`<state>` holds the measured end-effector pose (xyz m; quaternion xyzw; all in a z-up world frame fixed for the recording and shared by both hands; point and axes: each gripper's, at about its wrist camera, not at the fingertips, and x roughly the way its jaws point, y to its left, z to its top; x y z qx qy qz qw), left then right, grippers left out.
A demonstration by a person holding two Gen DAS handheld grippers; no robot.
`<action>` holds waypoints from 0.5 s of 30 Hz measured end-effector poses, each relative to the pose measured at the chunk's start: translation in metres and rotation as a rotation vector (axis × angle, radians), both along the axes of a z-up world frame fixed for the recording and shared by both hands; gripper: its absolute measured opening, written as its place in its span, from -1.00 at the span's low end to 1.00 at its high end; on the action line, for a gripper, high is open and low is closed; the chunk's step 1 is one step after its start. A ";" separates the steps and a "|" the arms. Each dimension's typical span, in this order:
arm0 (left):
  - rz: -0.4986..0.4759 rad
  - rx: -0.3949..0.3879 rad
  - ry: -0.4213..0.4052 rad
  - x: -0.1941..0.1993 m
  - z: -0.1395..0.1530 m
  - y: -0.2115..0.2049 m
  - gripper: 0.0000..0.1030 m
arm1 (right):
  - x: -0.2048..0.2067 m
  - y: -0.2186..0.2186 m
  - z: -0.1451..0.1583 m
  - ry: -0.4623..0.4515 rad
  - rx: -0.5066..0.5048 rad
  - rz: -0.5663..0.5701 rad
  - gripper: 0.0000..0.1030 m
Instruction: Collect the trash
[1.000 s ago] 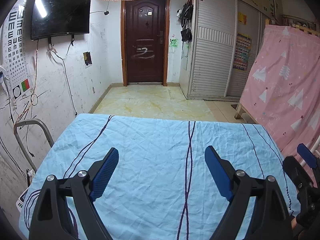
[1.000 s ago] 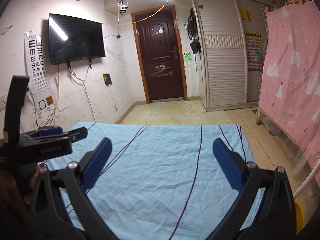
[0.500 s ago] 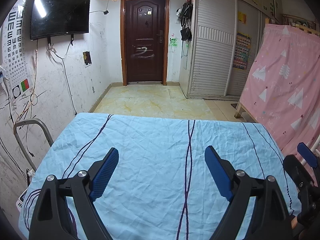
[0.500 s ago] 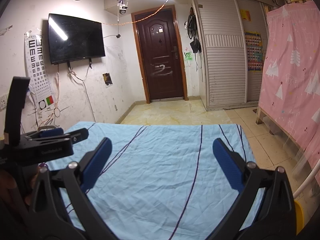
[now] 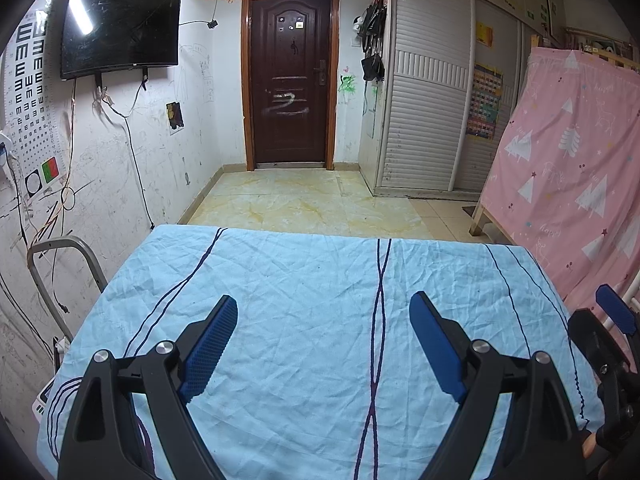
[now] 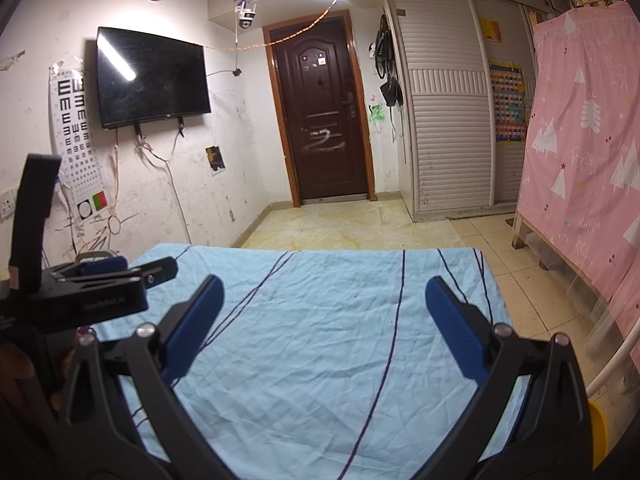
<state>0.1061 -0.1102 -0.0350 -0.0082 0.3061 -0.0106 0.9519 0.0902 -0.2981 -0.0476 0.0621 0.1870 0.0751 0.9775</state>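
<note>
A table covered with a wrinkled light-blue cloth (image 5: pixel 312 320) with dark wavy lines lies under both grippers; no trash shows on it in either view. My left gripper (image 5: pixel 323 312) hovers open over the near part of the cloth, nothing between its blue pads. My right gripper (image 6: pixel 323 292) is also open and empty above the same cloth (image 6: pixel 328 320). The right gripper's body (image 5: pixel 612 356) shows at the right edge of the left wrist view. The left gripper's body (image 6: pixel 92 292) shows at the left of the right wrist view, held by a hand (image 6: pixel 16 364).
Beyond the table is a tiled floor (image 5: pixel 304 204) leading to a dark brown door (image 5: pixel 290 76). A TV (image 5: pixel 120 20) hangs on the left wall. A pink curtain (image 5: pixel 572 168) and white wardrobe (image 5: pixel 432 92) stand on the right. A grey metal frame (image 5: pixel 60 248) stands left of the table.
</note>
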 end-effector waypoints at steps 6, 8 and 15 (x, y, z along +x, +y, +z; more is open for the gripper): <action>0.000 0.001 -0.001 0.000 0.000 0.000 0.54 | 0.000 0.000 0.000 0.001 -0.001 0.001 0.88; -0.002 0.001 -0.001 0.000 -0.001 -0.001 0.54 | 0.000 0.000 0.000 0.000 -0.001 -0.001 0.88; 0.000 0.000 -0.002 -0.001 -0.003 0.001 0.54 | 0.000 0.000 0.000 0.001 -0.001 0.000 0.88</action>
